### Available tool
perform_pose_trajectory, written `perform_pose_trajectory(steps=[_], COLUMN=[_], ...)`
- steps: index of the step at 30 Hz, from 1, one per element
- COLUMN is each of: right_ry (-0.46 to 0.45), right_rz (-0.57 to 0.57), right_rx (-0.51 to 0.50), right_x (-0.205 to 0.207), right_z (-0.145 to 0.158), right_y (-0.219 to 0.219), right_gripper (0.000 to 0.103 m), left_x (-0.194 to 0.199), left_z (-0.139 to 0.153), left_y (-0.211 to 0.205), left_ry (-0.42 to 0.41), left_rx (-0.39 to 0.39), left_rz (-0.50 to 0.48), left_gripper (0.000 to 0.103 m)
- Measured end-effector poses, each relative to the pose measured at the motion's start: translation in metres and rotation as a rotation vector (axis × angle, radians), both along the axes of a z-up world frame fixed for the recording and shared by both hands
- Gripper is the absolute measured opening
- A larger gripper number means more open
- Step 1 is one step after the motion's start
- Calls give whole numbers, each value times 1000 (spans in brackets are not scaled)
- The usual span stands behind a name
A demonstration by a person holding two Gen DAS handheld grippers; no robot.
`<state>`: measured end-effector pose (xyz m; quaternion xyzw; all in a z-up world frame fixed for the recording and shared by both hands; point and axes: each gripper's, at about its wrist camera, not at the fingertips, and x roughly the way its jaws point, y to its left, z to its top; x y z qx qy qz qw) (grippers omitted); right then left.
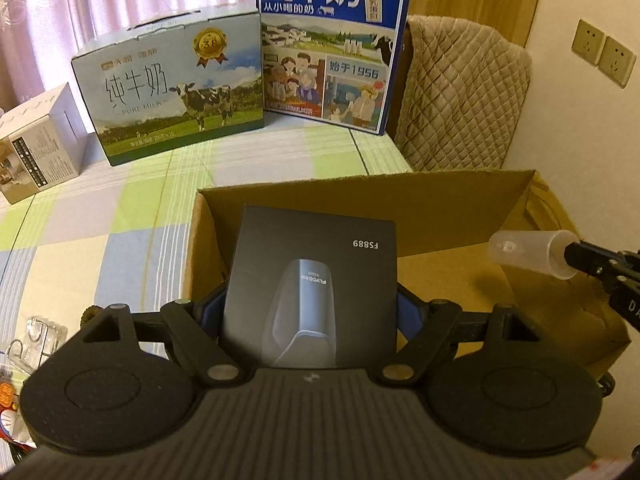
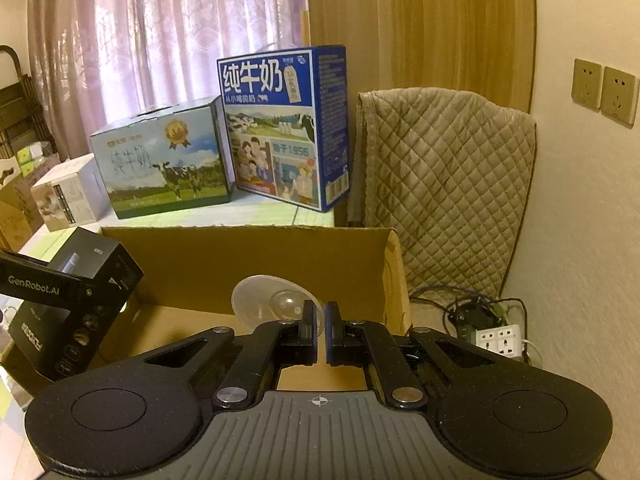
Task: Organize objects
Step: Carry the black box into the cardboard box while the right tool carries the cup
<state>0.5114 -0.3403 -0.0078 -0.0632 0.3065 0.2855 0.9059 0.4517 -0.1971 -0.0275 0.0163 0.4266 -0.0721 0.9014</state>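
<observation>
The left gripper (image 1: 310,304) pinches a black shaver box (image 1: 312,276) between its fingers (image 1: 210,308), holding it over the near-left corner of an open cardboard carton (image 1: 360,192). Beside it, the right gripper (image 2: 321,330) has its fingers (image 2: 308,328) drawn nearly together on the edge of a clear plastic cup (image 2: 272,300), which hangs tilted above the carton's bare floor; from the left camera the cup points mouth-first toward the shaver box, the two apart. The carton sits on a counter (image 1: 100,232) spread with a green, yellow and blue checked cloth. A clear packet of hooks (image 1: 40,340) lies at the counter's near-left edge. Farther back stand a small white box (image 1: 36,148), a pale milk case (image 1: 172,88) printed with a cow, and a taller blue milk case (image 1: 332,44), touching or almost so. To the right, a quilted cover (image 2: 444,184) drapes a chair against the wall, with a power strip (image 2: 500,338) on the floor. Pink curtains (image 2: 160,32) close the background.
</observation>
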Motion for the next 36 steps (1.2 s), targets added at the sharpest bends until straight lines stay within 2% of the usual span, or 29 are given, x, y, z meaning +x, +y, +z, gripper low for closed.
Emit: perform_pose_trajectory(steps=[8, 15, 27, 30, 32, 34, 36], right_ry=[12, 22, 50, 42, 34, 21, 13], right_rz=[2, 2, -31, -32, -32, -39, -40], right_rx=[-3, -8, 13, 20, 25, 31, 44], right_x=[7, 10, 14, 12, 11, 9, 7], right_z=[-2, -5, -3, -1, 1, 4, 7], right_y=[0, 0, -3, -4, -4, -6, -7], right_gripper=[0, 0, 2, 8, 19, 41, 48], left_x=[4, 3, -5, -8, -10, -13, -15], left_z=[-10, -8, -4, -3, -2, 0, 2], left_y=[-3, -2, 3, 4, 5, 6, 6], left_ry=[24, 23, 16, 9, 6, 3, -2], left_rx=[14, 14, 2, 0, -1, -6, -7], left_rz=[5, 7, 3, -1, -4, -6, -6], left_gripper=[84, 84, 92, 95, 95, 96, 98])
